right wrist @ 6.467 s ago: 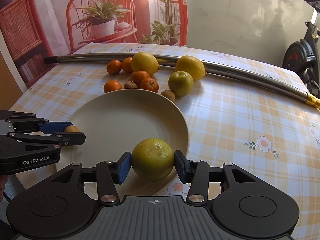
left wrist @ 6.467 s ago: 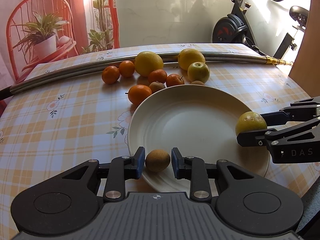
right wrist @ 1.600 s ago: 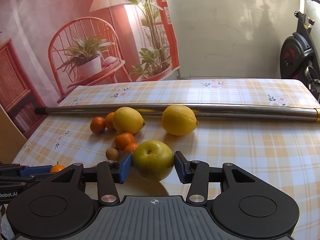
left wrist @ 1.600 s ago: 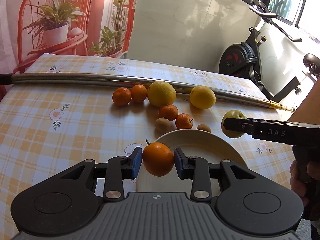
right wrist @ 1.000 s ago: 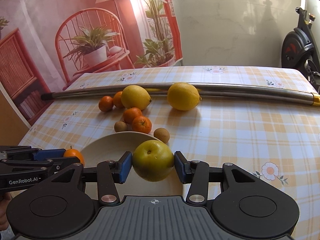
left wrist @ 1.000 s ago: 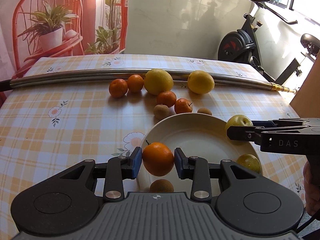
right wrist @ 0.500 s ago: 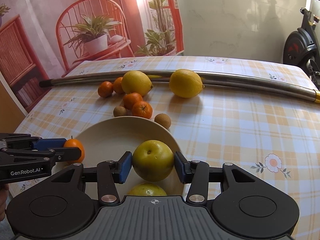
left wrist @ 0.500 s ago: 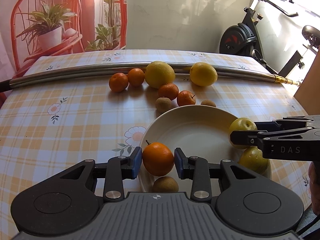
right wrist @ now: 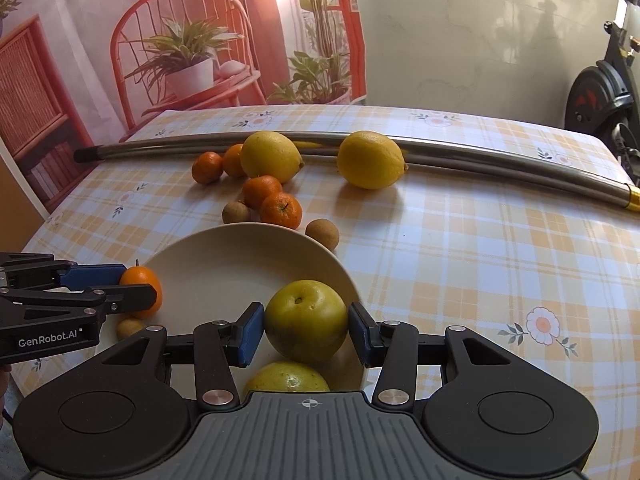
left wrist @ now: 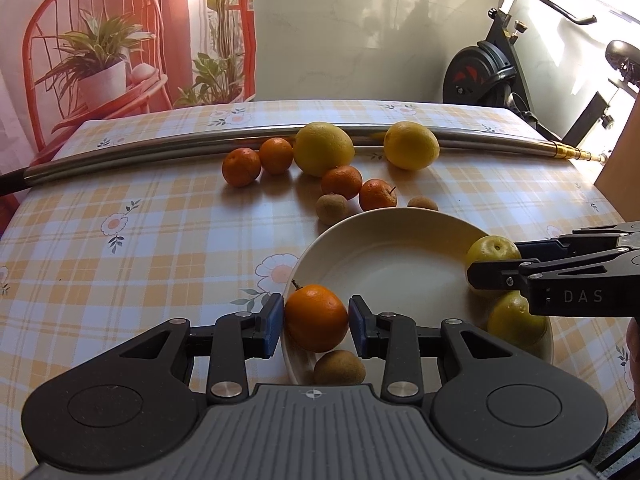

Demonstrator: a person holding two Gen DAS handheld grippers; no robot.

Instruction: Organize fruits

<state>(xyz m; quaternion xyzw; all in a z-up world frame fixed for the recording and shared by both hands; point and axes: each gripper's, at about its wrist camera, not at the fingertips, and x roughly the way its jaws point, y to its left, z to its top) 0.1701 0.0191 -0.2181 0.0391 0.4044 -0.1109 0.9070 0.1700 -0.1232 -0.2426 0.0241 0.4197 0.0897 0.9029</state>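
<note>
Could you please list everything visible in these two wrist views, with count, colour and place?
plate: one, cream, near side of table
tangerine: one, orange, in left gripper over plate
apple: one, yellow-green, in right gripper over plate
round fruit: one, yellow-green, on plate
small fruit: one, brown, on plate
loose tangerines: four, orange, beyond plate
lemons: two, yellow, by pole
small brown fruits: two, at plate's far edge
pole: one, steel, across table
exercise bike: one, black, behind table
left gripper: black, blue pads
right gripper: black, blue pads

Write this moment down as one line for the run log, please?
left fingers: shut on orange, over plate | right fingers: shut on green apple, over plate | already on plate: yellow-green fruit, small brown fruit
</note>
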